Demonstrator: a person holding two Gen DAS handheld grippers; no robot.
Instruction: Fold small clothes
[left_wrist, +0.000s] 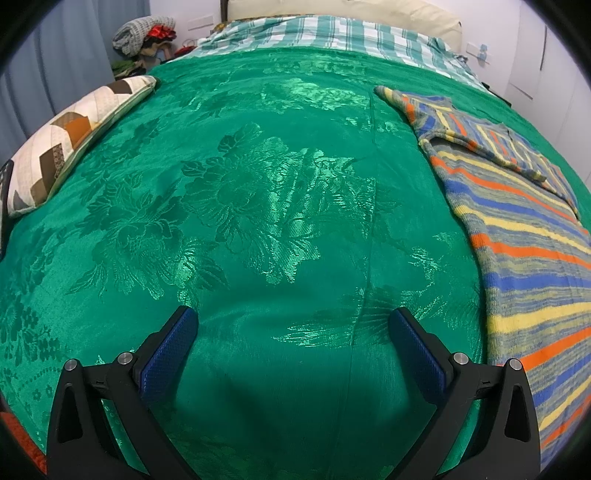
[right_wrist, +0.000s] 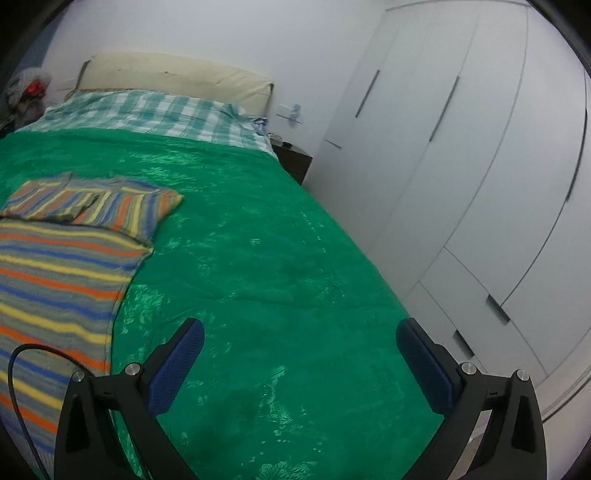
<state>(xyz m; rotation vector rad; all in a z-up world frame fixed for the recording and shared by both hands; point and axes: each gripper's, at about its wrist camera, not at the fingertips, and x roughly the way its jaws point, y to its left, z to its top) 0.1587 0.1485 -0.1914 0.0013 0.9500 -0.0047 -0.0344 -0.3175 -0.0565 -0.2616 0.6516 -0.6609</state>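
Note:
A striped knit sweater (left_wrist: 524, 258) in blue, yellow, orange and grey lies flat on the green bedspread (left_wrist: 258, 206), to the right in the left wrist view. Its sleeve is folded across the chest. In the right wrist view the sweater (right_wrist: 55, 266) lies at the left. My left gripper (left_wrist: 293, 317) is open and empty above bare bedspread, left of the sweater. My right gripper (right_wrist: 300, 330) is open and empty above the bedspread (right_wrist: 258, 258), right of the sweater.
A patchwork cushion (left_wrist: 70, 140) lies at the bed's left edge. A checked sheet (left_wrist: 332, 33) and cream headboard are at the far end. White wardrobe doors (right_wrist: 480, 166) and a dark nightstand (right_wrist: 293, 160) stand right of the bed. A black cable (right_wrist: 18, 387) hangs at left.

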